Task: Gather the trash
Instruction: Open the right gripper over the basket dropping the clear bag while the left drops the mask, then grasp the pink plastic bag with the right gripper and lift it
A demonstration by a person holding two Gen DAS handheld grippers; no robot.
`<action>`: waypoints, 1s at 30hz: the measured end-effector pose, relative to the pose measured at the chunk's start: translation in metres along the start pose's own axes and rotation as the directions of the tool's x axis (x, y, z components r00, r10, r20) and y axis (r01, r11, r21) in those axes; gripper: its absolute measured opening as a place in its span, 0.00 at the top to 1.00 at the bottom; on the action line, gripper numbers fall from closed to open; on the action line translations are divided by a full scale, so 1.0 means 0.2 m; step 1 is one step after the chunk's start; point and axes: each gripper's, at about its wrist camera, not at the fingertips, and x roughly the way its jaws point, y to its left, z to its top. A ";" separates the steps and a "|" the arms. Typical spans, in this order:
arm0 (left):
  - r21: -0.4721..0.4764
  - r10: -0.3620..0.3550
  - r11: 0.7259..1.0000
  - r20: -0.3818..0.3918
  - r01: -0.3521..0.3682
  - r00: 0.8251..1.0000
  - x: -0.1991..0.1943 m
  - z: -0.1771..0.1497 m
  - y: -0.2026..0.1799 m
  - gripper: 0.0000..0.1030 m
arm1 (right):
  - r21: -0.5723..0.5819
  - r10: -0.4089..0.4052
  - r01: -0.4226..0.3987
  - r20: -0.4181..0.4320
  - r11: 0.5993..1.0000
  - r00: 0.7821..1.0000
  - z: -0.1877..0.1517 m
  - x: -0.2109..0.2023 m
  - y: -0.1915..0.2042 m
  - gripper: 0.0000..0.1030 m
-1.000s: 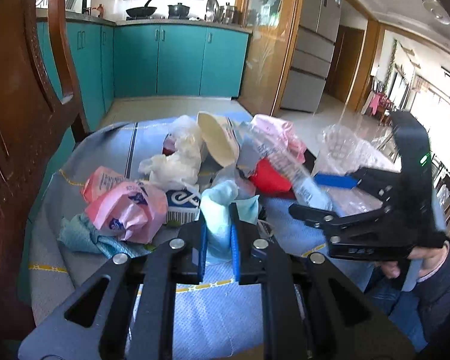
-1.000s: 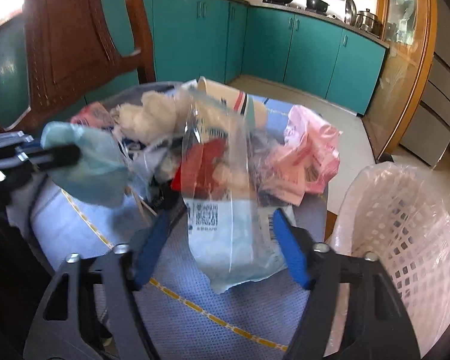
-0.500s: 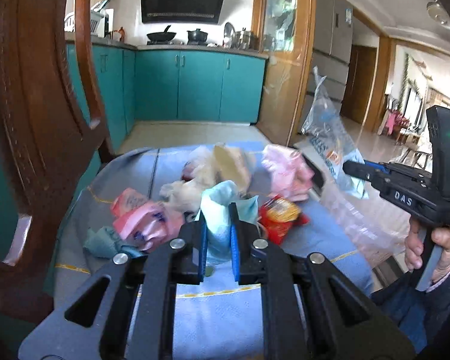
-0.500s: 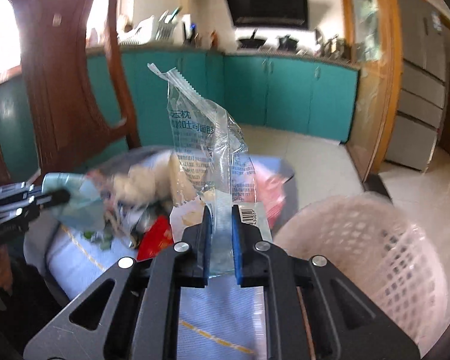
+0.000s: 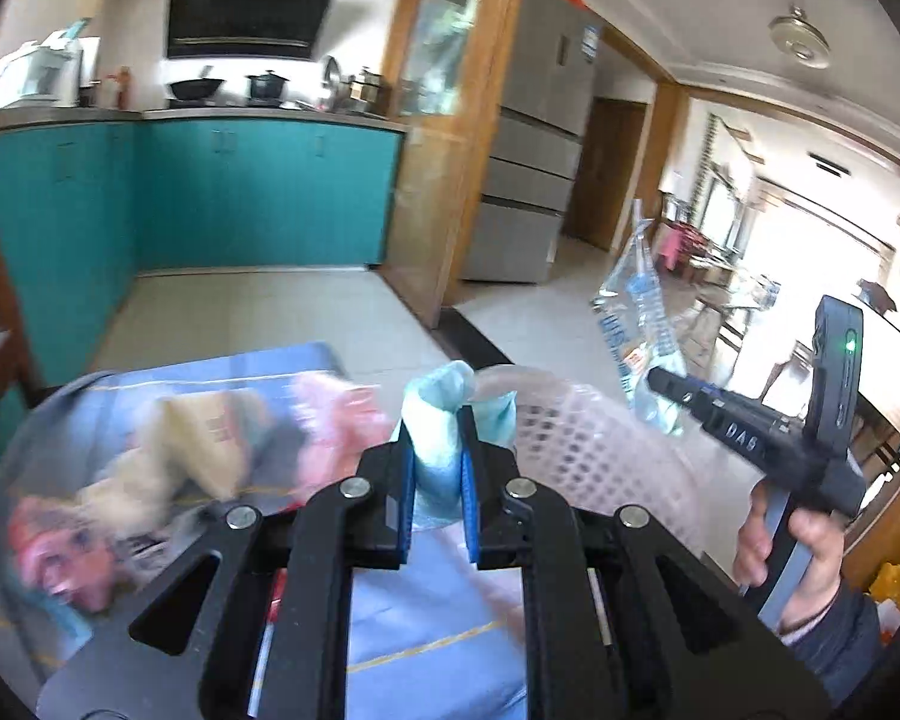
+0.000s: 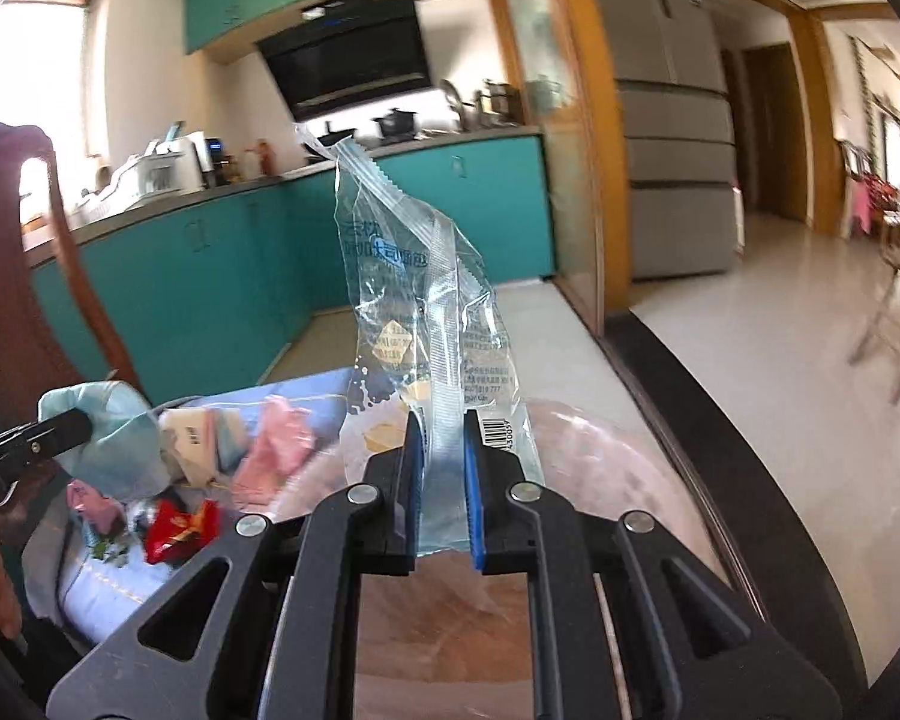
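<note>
We hold the left gripper (image 5: 438, 468) clamped on a crumpled pale blue tissue (image 5: 444, 414), whose wad sticks up past the blue pads, just in front of the near rim of the pink mesh basket (image 5: 594, 444). The right gripper (image 6: 441, 474) has just been closing, and its pads now pinch the lower part of a clear plastic wrapper (image 6: 414, 312), which stands upright above the jaws with its barcode beside the right pad. Seen from the left wrist, that wrapper hangs above the far side of the basket, with our right hand (image 5: 804, 558) around the grip. The remaining trash pile (image 5: 198, 456) lies on the blue cloth-covered table (image 5: 426, 606), to the left of the basket; it is blurred in the left view. The right view shows a pink wrapper (image 6: 276, 450), a paper cup (image 6: 195, 444) and a red packet (image 6: 180, 531) in that pile. Teal cabinets (image 5: 258, 192) line the far wall.
</note>
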 end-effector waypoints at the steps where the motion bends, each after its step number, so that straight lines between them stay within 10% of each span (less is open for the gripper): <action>1: 0.006 -0.015 1.000 -0.021 0.016 1.000 0.06 0.01 -0.04 0.87 | 0.005 -0.006 0.006 -0.002 1.000 1.000 -0.01 0.00 -0.02 0.87; 5: 0.044 -0.045 0.998 -0.134 0.051 0.990 0.32 -0.01 -0.19 0.86 | 0.022 -0.019 0.019 -0.009 1.000 1.000 -0.03 -0.01 -0.07 0.87; 12: 0.081 0.021 0.997 -0.139 -0.010 0.990 0.41 -0.06 -0.27 0.28 | 0.015 0.014 -0.013 -0.107 1.000 0.994 -0.07 0.05 -0.08 0.81; 18: 0.052 0.098 0.994 -0.091 -0.094 0.991 0.28 -0.03 -0.13 0.23 | 0.000 0.018 -0.018 -0.097 1.000 0.995 -0.06 0.03 -0.04 0.43; 22: 0.010 0.162 0.987 -0.064 -0.161 0.985 0.18 -0.03 0.01 0.23 | 0.030 0.032 -0.030 -0.086 0.999 0.996 -0.05 0.02 -0.05 0.39; 30: -0.124 0.396 0.906 -0.087 -0.404 0.914 -0.11 -0.09 0.40 0.22 | -0.003 0.123 -0.124 -0.102 0.992 0.987 0.04 0.14 0.16 0.34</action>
